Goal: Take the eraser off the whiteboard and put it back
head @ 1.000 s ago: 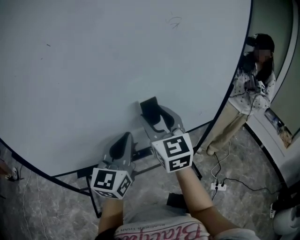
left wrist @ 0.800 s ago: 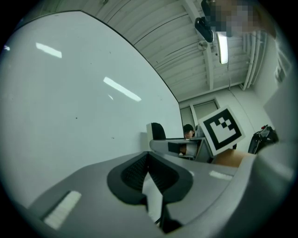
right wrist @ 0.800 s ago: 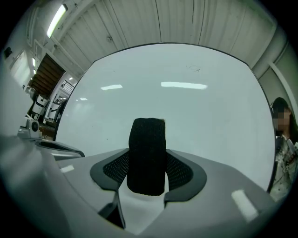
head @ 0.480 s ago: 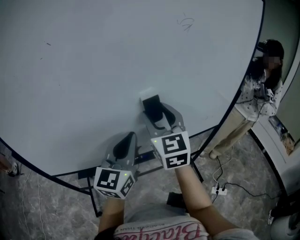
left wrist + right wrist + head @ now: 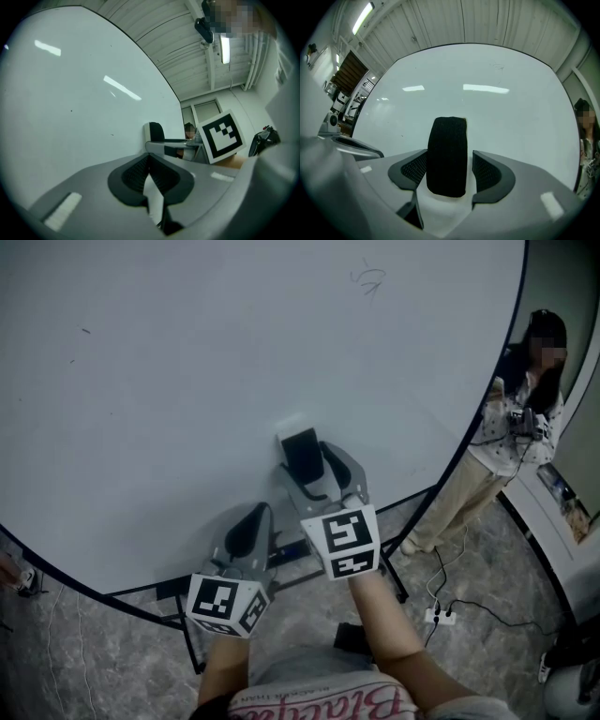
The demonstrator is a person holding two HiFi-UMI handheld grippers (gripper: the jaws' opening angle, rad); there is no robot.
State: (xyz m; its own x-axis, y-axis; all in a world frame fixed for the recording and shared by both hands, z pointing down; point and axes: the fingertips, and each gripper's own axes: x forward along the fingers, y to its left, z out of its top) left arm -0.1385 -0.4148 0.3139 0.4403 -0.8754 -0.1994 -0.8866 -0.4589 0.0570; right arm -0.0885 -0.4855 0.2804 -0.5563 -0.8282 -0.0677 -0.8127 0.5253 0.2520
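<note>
While the left gripper [image 5: 149,159] hangs clenched on nothing, the right gripper's [image 5: 317,467] jaws have just been opening around the eraser [image 5: 447,154] sitting on the whiteboard [image 5: 187,362]. It looks light and felt-soft, best pinched across its long sides.

The whiteboard [image 5: 187,381] bears a black eraser [image 5: 302,454] on its lower part and a faint scribble [image 5: 367,277] higher up.

Grey tongs [image 5: 314,470], black ribbed pads [image 5: 488,173], black-and-white marker cubes [image 5: 342,542]
</note>
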